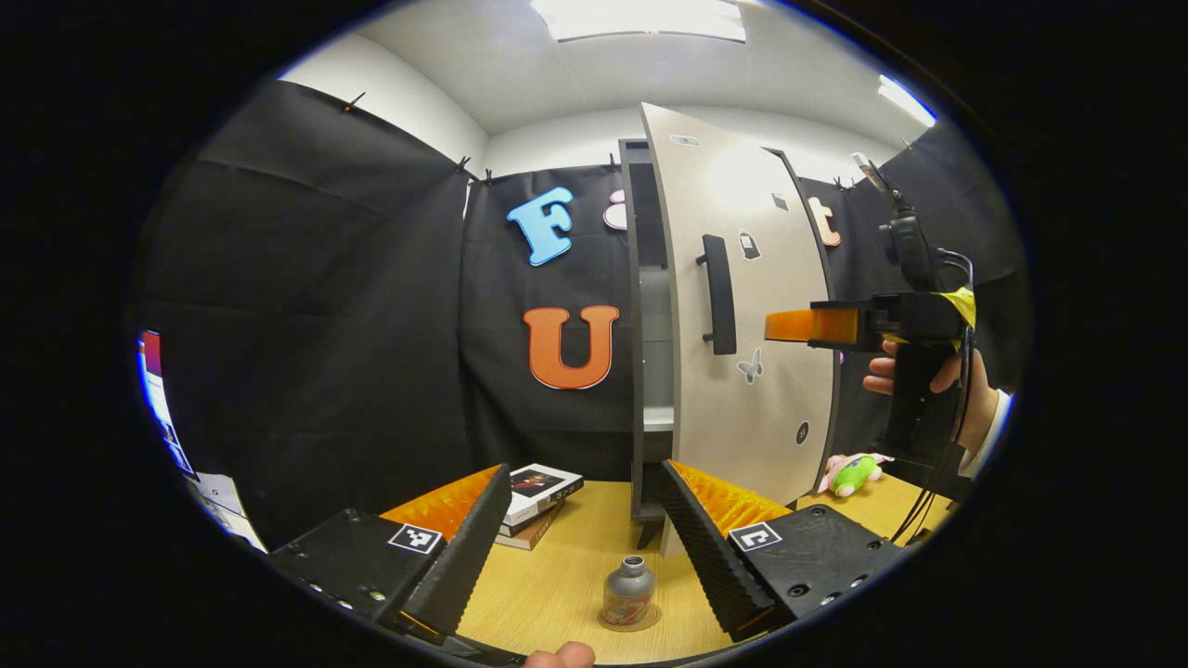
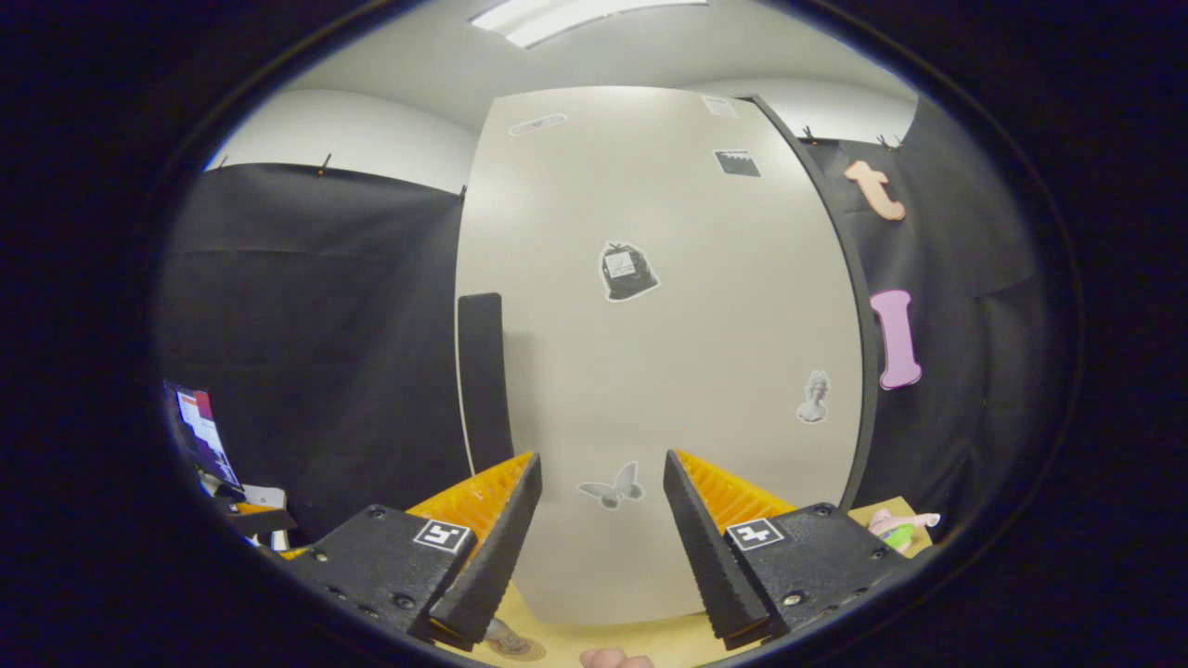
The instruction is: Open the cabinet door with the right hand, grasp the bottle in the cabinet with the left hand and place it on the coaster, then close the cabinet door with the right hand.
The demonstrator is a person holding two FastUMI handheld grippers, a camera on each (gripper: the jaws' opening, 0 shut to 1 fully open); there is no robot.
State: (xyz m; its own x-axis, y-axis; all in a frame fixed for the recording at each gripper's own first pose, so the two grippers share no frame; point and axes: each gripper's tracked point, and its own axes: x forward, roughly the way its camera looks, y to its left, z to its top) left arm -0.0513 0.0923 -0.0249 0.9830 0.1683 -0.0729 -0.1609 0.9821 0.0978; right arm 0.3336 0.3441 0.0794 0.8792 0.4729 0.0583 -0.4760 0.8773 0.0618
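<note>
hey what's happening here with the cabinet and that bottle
A person holds a two-finger gripper in each hand at a wooden table. The bottle already stands on the coaster, between the open fingers of the left gripper, which are not touching it. The cabinet door is still partly open. The right gripper, also open and empty, is held up close to the door's front face, beside its black handle, apparently about to push the door shut.
</note>
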